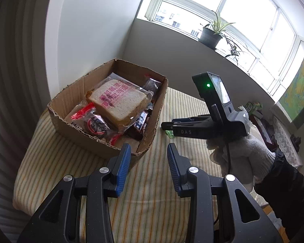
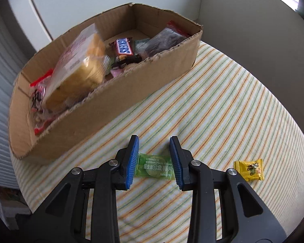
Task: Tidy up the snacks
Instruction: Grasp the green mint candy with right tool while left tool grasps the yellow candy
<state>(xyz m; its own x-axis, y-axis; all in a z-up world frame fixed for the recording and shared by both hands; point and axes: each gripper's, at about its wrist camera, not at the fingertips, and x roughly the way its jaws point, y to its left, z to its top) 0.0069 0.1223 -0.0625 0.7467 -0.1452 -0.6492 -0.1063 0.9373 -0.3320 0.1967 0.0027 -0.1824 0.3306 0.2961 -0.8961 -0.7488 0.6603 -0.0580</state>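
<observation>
Cardboard box (image 2: 115, 109) of snacks lies left; right gripper (image 2: 154, 158) straddles the green Vitamin C candy packet (image 2: 155, 167) on the striped cloth (image 2: 223, 105) — long axis crosswise, ends at both pads, grip unconfirmed. Yellow candy (image 2: 249, 170) lies right. Left gripper (image 1: 149, 169) — apart, empty, farther off.

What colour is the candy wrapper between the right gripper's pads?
Green, with white lettering: the candy wrapper shows best in the right wrist view.

In the right wrist view the bagged bread (image 2: 79, 68) in the cardboard box (image 2: 115, 101) is blurred. Both ends of the green candy (image 2: 155, 167) are hidden behind the blue pads (image 2: 131, 162).
</observation>
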